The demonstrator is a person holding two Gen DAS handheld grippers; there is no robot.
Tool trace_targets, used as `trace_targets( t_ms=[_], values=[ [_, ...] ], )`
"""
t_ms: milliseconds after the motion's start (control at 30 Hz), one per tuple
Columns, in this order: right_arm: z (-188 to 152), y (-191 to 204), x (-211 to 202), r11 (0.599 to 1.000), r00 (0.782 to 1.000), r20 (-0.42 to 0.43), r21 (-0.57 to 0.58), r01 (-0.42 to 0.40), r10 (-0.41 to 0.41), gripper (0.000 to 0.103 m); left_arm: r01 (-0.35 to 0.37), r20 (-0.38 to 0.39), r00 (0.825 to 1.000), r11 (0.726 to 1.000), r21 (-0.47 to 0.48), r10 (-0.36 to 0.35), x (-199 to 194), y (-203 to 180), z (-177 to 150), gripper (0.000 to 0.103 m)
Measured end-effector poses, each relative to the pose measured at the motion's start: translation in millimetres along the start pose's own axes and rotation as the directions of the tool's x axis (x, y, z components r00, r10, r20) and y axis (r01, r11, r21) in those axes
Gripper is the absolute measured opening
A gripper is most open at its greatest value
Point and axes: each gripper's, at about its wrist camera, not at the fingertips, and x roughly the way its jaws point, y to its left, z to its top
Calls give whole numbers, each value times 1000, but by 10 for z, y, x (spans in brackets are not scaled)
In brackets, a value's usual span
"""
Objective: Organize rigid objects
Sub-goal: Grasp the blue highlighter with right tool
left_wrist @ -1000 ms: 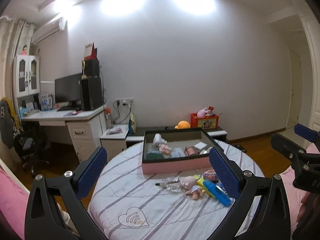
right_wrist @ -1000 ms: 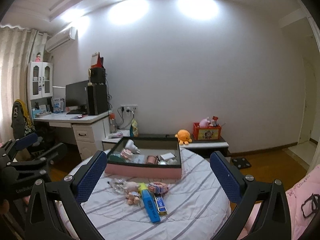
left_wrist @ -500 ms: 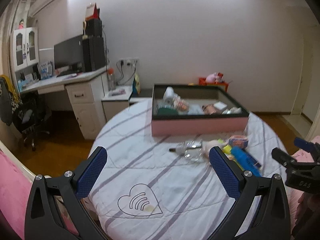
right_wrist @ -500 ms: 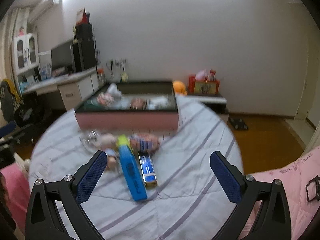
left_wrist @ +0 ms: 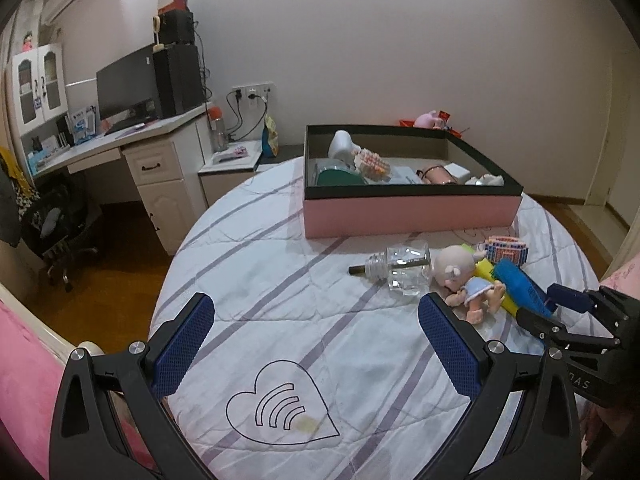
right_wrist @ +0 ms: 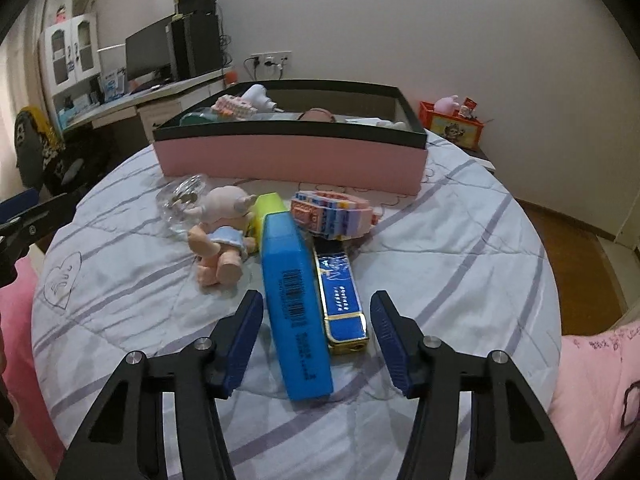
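Left gripper (left_wrist: 316, 342) gaping empty over bare quilt (left_wrist: 280, 280) left of the pile, right gripper (right_wrist: 316, 330) half shut after narrowing, pads flanking but not touching blue box (right_wrist: 294, 300) and harmonica (right_wrist: 342, 300) before pink box (right_wrist: 288, 156); likely pick-up underway, next: squeeze, lift.

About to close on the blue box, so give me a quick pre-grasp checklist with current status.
1. Right tongs straddle the blue box: ok, jaws have just been closing, pads not yet touching.
2. Only that box between the jaws: not ok, the gold-edged blue case is there too.
3. Left tongs open and empty: ok.
4. Pink storage box has room: ok.
5. Doll clear of the jaws: ok.
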Motion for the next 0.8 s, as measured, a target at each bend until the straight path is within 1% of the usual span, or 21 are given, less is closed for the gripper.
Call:
trace_targets(
  t_ms=[67, 100, 133, 200, 267, 367, 400, 433, 500, 600, 633, 667, 700, 733, 800],
  values=[
    [3, 26, 38, 1000, 1000, -15, -12, -9, 8, 57, 2, -10, 1000, 1000, 12, -2, 15, -27, -5, 103],
    [1, 34, 69, 1000, 1000, -24, -22, -7, 6, 53, 3, -14, 1000, 1000, 17, -3, 19, -35, -8, 103],
    [-6, 31, 89, 1000, 999, -32, -28, -9, 8, 47, 3, -22, 1000, 1000, 28, -2, 25, -55, -12, 103],
    [-7, -11, 43, 999, 999, -26, -15, -33, 33, 44, -3, -26, 1000, 999, 47, 4, 25, -82, -19, 103],
    [-27, -67, -20, 998, 998, -25, 4, -62, 62, 43, -7, -34, 999, 998, 61, 9, 33, -111, -21, 103],
    [-65, -129, -93, 997, 997, -24, 19, -68, 69, 43, 2, -45, 999, 998, 62, 1, 59, -154, -20, 103],
    [-81, -144, -90, 997, 997, -40, 20, -71, 72, 44, 6, -47, 999, 998, 63, -3, 61, -169, -20, 103],
    [-96, -151, -96, 998, 997, -40, 20, -65, 66, 47, 12, -49, 999, 998, 66, -9, 62, -193, -19, 103],
    [-147, -173, -126, 998, 998, -41, 24, -56, 57, 48, 21, -54, 998, 997, 78, -17, 62, -244, -22, 103],
    [-187, -195, -173, 997, 997, -39, 35, -69, 70, 48, 28, -61, 998, 995, 94, -23, 62, -312, -29, 103],
    [-193, -190, -185, 996, 996, -37, 31, -82, 83, 45, 31, -62, 998, 995, 97, -25, 61, -327, -32, 103],
    [-195, -189, -195, 995, 995, -30, 31, -97, 98, 39, 34, -65, 997, 994, 101, -27, 62, -344, -33, 103],
    [-198, -183, -194, 993, 993, -44, 28, -111, 112, 29, 38, -68, 997, 994, 107, -31, 59, -360, -35, 103],
    [-201, -178, -206, 994, 993, -46, 17, -109, 110, 25, 43, -70, 997, 993, 111, -35, 57, -379, -38, 103],
    [-222, -193, -245, 992, 991, -46, 15, -124, 124, 23, 55, -77, 996, 992, 115, -46, 56, -406, -45, 103]
  ],
)
